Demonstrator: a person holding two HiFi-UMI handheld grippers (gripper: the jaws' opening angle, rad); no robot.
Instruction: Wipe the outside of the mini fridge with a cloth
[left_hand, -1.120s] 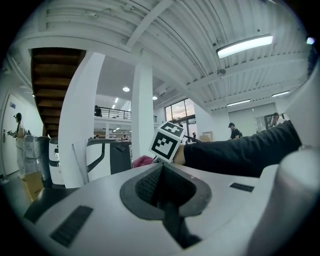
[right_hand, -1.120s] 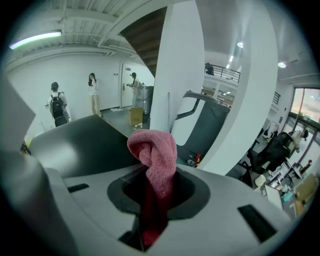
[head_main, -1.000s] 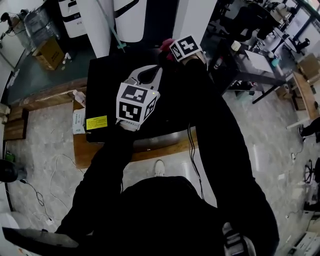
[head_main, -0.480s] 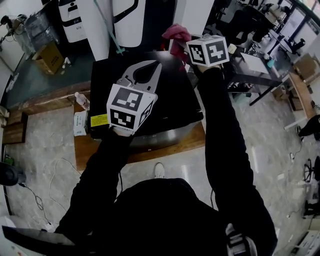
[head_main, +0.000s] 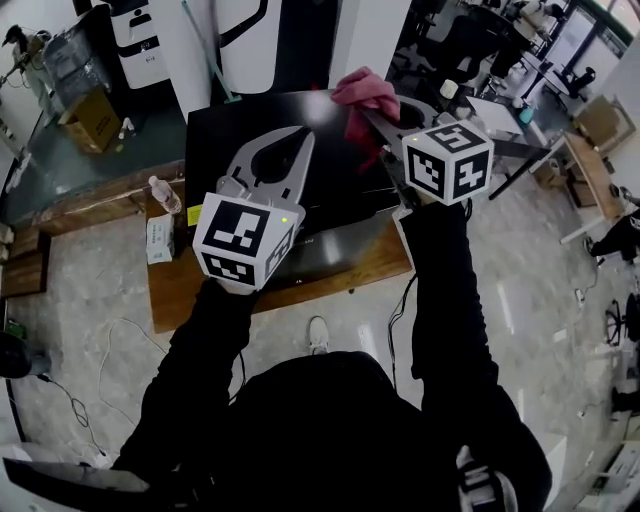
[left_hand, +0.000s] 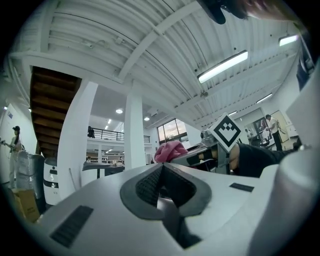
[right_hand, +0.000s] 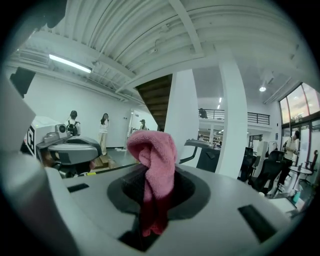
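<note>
Right gripper tilted upward over the mini fridge, pinching the pink cloth — left gripper alongside, jaws pressed together.

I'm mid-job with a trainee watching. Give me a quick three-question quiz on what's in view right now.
1. Which gripper holds the cloth? A) left B) right C) neither
2. True or false: the left gripper is open.
3. Fill in: on the bench, beside the fridge, is a clear plastic ___.

Key
1. B: the right gripper is shut on it.
2. False: its jaws are together with nothing between them.
3. bottle
</note>
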